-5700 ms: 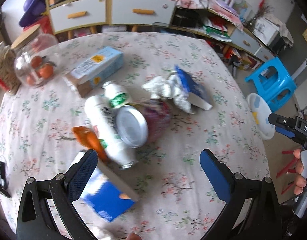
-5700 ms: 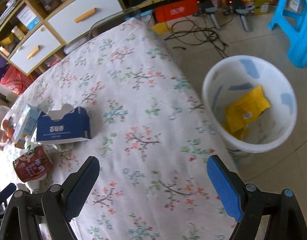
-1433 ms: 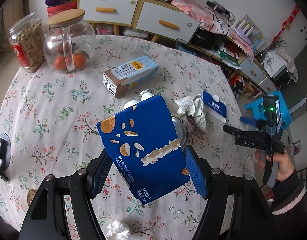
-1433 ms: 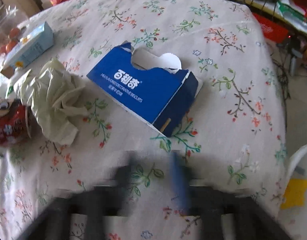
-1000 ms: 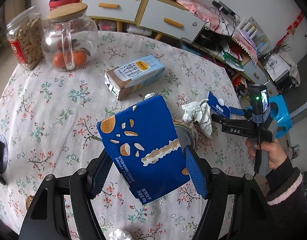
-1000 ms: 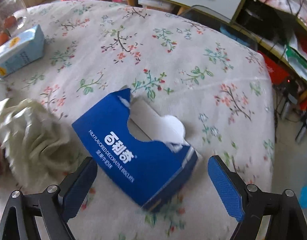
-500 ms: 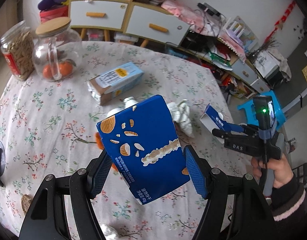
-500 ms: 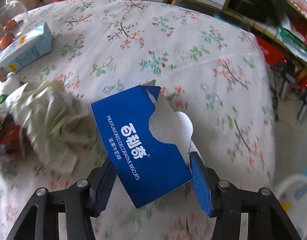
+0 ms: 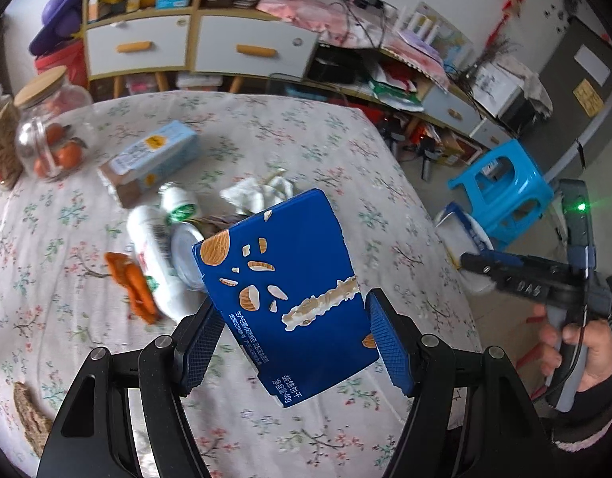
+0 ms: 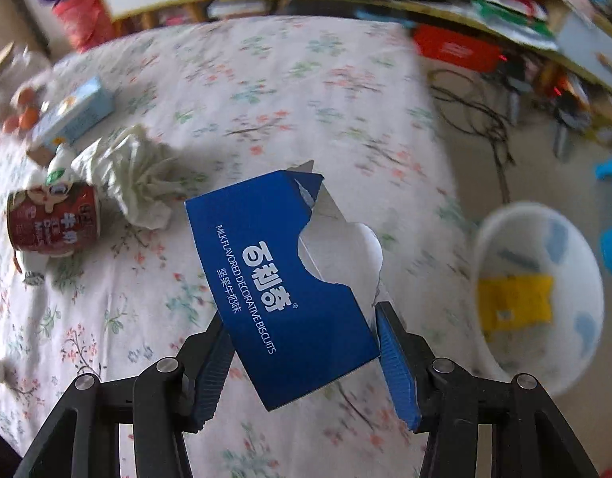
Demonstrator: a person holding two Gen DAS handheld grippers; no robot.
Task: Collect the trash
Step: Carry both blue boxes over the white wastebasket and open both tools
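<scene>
My left gripper clamps the blue biscuit packet at frame centre, long axis tilting toward upper left. My right gripper pinches the torn blue box, open end pointing up-right, left of the white bin.

A round table with a floral cloth stands before a cluttered shelf unit with white drawers. A bright blue plastic stool sits on a pale tiled floor; daylight fills the room.
</scene>
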